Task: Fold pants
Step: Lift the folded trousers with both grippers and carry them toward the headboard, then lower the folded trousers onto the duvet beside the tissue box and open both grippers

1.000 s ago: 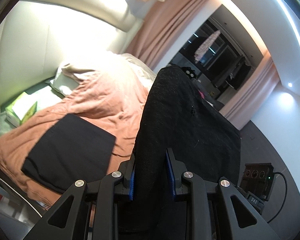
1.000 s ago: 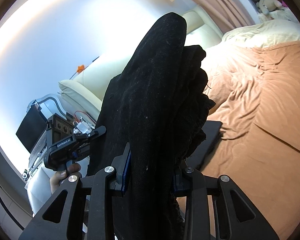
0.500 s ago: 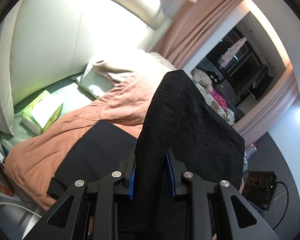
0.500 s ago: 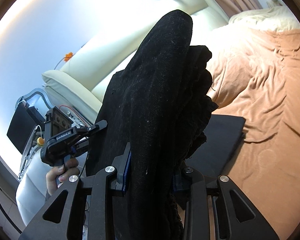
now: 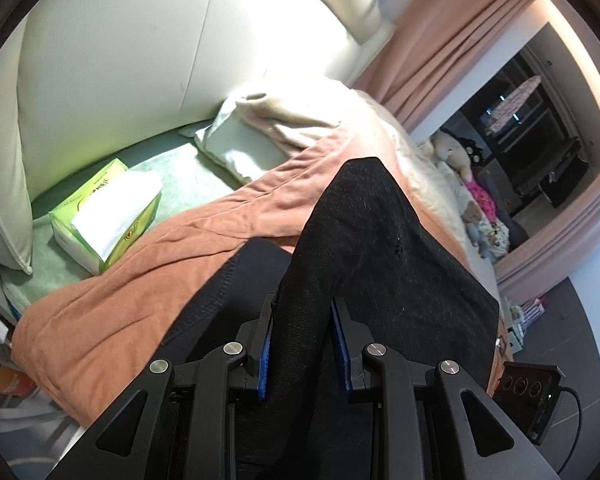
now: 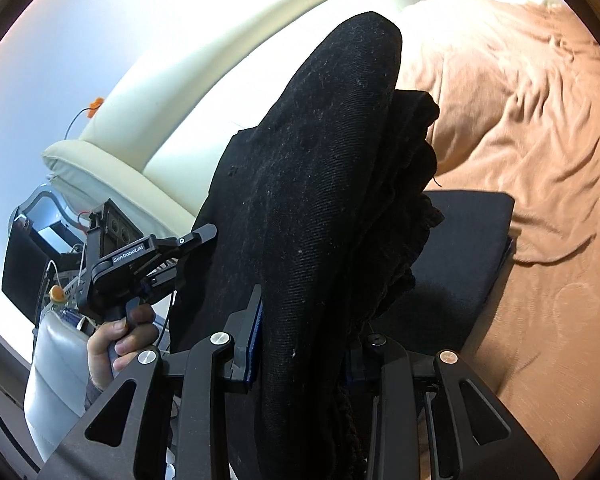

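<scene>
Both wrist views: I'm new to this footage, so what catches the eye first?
Black pants fill the centre of each view, clamped in both the left gripper and the right gripper. Beneath lies an orange blanket with a folded dark garment on it; a green tissue pack sits at the left.

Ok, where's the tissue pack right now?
In the left wrist view, the tissue pack lies at left on the green sheet, between the cream headboard and the orange blanket.
</scene>
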The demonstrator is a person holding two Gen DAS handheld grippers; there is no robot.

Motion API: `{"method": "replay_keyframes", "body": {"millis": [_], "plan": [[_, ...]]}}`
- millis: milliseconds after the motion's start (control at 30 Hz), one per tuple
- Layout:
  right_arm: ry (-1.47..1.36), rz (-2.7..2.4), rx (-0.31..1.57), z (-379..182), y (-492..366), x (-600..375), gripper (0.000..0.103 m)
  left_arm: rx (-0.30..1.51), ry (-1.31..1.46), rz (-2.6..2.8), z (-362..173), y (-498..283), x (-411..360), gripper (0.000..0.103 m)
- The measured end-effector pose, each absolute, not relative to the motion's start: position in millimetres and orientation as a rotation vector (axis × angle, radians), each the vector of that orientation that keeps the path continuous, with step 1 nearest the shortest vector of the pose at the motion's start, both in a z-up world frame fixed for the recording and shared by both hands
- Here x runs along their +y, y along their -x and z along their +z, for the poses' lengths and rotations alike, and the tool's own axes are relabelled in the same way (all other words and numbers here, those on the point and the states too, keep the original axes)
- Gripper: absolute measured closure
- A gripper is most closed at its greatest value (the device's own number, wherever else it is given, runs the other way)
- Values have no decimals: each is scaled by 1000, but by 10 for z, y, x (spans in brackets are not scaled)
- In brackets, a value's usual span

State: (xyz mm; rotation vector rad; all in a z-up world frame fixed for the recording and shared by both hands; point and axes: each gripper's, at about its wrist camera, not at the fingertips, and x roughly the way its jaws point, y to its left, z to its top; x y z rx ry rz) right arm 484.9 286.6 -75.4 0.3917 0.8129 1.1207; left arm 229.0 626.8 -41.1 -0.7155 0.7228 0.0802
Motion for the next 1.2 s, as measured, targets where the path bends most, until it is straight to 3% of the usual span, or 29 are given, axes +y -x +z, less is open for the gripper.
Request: {"method": "replay_keyframes", "body": {"millis": [533, 667, 833, 900, 1200], "plan": [[-396, 1063, 905, -1176, -5241, 3287, 75, 835, 751, 167, -1285, -2843, 6609, 76], [-443, 1038, 979, -1355, -5284, 3239, 69, 877, 729, 188, -1385, -2946, 6595, 73], [-438, 1035, 964, -1278, -5175, 3039, 53, 871, 737, 271, -1352, -2838, 6692, 64], [-409, 1026, 931, -1187, -5139, 2949, 53, 855, 748, 284, -1325, -2763, 6714, 59], [-267, 1013, 805, -828, -5054, 2679, 53, 835, 663, 327, -1100, -2398, 6487, 59]]}}
